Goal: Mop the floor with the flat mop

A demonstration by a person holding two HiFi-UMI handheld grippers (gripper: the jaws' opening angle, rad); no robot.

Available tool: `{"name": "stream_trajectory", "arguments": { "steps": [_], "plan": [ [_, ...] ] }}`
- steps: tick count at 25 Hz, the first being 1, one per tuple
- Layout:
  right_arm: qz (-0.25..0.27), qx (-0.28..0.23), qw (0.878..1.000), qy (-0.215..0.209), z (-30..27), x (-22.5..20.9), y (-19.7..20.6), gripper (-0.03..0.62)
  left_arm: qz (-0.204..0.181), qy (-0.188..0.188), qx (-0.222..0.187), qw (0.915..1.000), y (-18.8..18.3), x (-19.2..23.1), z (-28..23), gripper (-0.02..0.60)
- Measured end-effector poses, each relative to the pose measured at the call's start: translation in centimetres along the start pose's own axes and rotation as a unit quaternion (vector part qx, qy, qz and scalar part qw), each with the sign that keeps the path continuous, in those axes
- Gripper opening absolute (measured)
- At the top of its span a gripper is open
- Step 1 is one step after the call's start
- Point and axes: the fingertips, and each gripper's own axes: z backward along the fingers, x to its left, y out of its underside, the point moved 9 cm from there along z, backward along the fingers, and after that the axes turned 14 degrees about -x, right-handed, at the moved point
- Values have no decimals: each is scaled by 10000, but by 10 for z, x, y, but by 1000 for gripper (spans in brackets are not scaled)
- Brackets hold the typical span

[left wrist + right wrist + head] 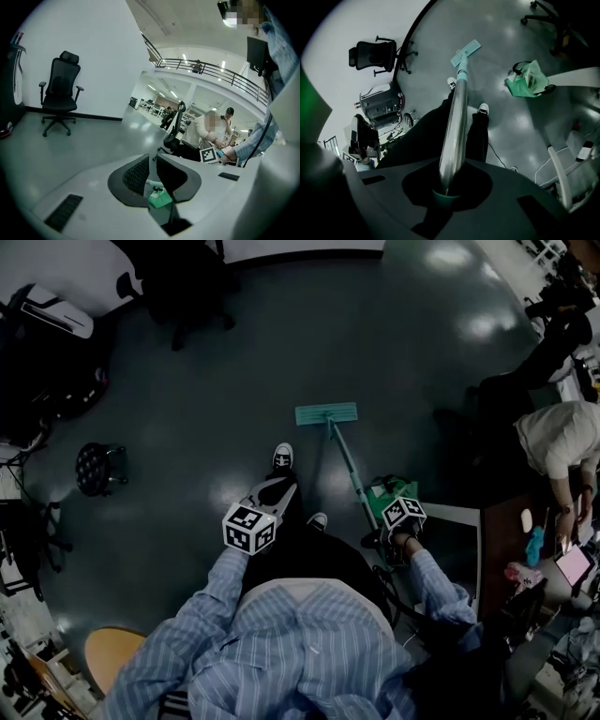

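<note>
The flat mop's teal head point(326, 413) lies flat on the dark floor ahead of my feet. Its pole point(352, 470) slants back to my right gripper point(379, 532), which is shut on the upper end. In the right gripper view the metal pole point(455, 122) runs from the jaws point(449, 185) down to the mop head point(465, 52). My left gripper point(275, 493) hangs apart from the pole, above my left leg. Its jaws point(152, 171) stand nearly together with only a narrow slit and hold nothing.
A green bag point(388, 493) sits on the floor just right of the pole. A black office chair point(183, 287) stands by the far wall and a black stool point(98, 468) at the left. A person point(561, 439) bends over a cluttered table point(506, 531) at the right.
</note>
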Motion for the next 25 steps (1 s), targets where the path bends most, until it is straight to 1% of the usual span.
{"name": "stream_trajectory", "arguments": {
  "steps": [6, 10, 13, 16, 20, 25],
  "plan": [
    [213, 265, 9991, 243, 19, -35, 51, 25, -181, 162, 30, 9997, 7, -26, 2, 52],
    [256, 338, 9983, 402, 25, -44, 78, 23, -189, 204, 23, 9996, 4, -33, 11, 52],
    [277, 413, 9975, 501, 27, -46, 99, 23, -216, 255, 149, 9993, 8, -36, 21, 52],
    [286, 467, 9973, 498, 28, -55, 116, 25, -279, 322, 251, 9988, 14, -38, 18, 52],
    [200, 439, 9978, 445, 35, -68, 122, 23, -321, 376, 249, 9985, 13, -46, 1, 52],
    [226, 528, 9977, 359, 34, -58, 115, 25, -325, 390, 238, 9984, 11, -43, -4, 52]
  ]
}}
